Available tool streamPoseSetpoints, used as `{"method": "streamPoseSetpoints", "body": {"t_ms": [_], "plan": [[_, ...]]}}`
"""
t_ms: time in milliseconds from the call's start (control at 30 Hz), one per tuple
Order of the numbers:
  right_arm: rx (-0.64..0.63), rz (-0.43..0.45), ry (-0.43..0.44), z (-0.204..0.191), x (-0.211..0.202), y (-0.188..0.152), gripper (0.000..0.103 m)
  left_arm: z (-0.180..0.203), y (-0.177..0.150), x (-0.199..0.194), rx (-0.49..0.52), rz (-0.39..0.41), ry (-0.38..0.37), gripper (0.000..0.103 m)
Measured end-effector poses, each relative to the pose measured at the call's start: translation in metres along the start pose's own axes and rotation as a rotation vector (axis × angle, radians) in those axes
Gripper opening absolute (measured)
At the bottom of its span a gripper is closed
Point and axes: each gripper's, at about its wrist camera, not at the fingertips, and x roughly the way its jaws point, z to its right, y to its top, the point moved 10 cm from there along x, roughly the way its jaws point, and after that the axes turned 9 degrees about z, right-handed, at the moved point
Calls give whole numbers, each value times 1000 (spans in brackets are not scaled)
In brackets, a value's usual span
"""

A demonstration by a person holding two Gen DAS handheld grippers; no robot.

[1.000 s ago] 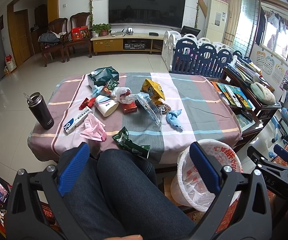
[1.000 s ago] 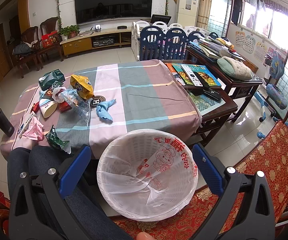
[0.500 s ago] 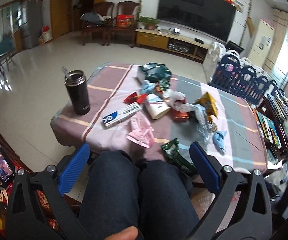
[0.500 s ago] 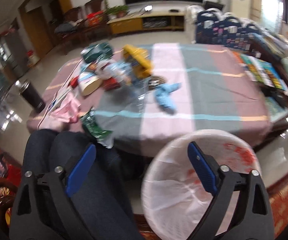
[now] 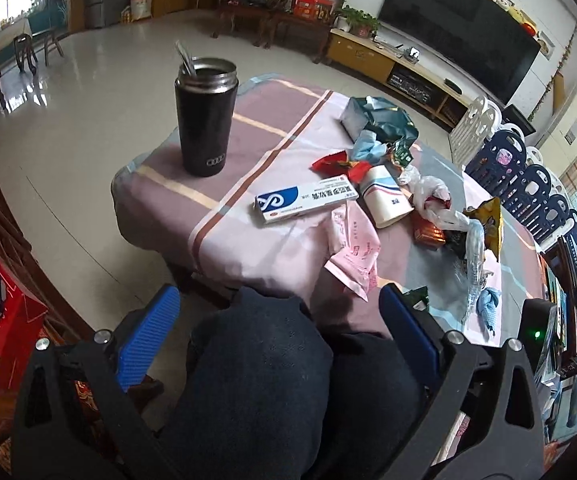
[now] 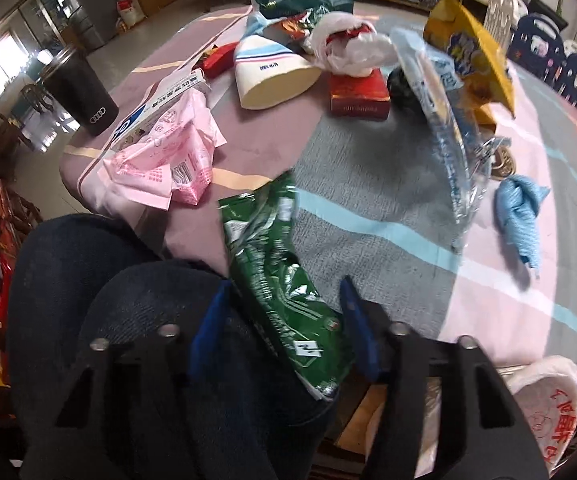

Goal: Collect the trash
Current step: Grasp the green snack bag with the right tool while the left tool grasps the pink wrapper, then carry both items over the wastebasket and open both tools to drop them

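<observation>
- Right claw (image 6: 286, 328): blue pads either side of the green wrapper (image 6: 284, 280), narrowed around it; whether they actually press it, I cannot tell.
- Green wrapper: hangs over the near desk (image 6: 388, 184) edge, above the person's knees (image 6: 140, 320).
- Left claw (image 5: 280, 332): pads wide apart, empty, above the knees.
- Pink packet (image 6: 168, 156): at 10 o'clock from the wrapper.
- Black tumbler (image 5: 205, 116): upright at the desk's left corner.
- Lined bin (image 6: 544, 404): at 4 o'clock, below the desk edge.

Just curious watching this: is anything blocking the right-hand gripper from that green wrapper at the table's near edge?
Nothing visible does. The right gripper already has its blue fingers on either side of the green wrapper, which overhangs the table edge above the person's knee.
</observation>
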Motion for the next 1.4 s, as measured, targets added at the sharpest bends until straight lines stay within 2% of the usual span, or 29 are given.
{"method": "streamPoseSetpoints", "body": {"t_ms": [33,100,133,300,400,533,633,667,700,733,767,833,867,1033,1233,1400], "plan": [[17,-6,24,2,2,0,24,2,-2,5,5,-9,1,99],[63,-1,57,7,2,2,13,6,-4,13,18,-27,13,99],[87,13,68,11,-1,4,10,8,-5,15,20,-34,17,99],[186,91,80,35,-24,10,7,34,3,33,24,-24,39,99],[211,128,82,44,-42,6,7,59,8,63,83,-32,62,99],[218,144,47,60,-54,-1,7,79,-1,124,182,-131,119,99],[262,161,47,73,-65,-3,7,80,-14,150,166,-207,98,99],[274,167,48,76,-68,-3,7,81,-19,155,168,-228,89,94],[281,170,48,79,-72,-4,7,82,-23,159,173,-246,81,78],[287,175,46,81,-76,-5,7,83,-29,162,179,-271,69,68],[291,182,44,82,-78,-4,7,84,-36,165,177,-300,49,50],[298,198,43,83,-85,-5,7,86,-44,165,149,-313,0,42],[300,206,40,83,-88,-5,7,87,-44,162,149,-300,-5,37],[307,248,12,87,-111,-7,7,103,-34,123,196,-199,-34,35],[312,340,-48,102,-164,-7,7,151,-4,30,304,15,-115,35],[301,457,-109,117,-232,-12,7,198,0,-44,381,145,-222,35]]}}
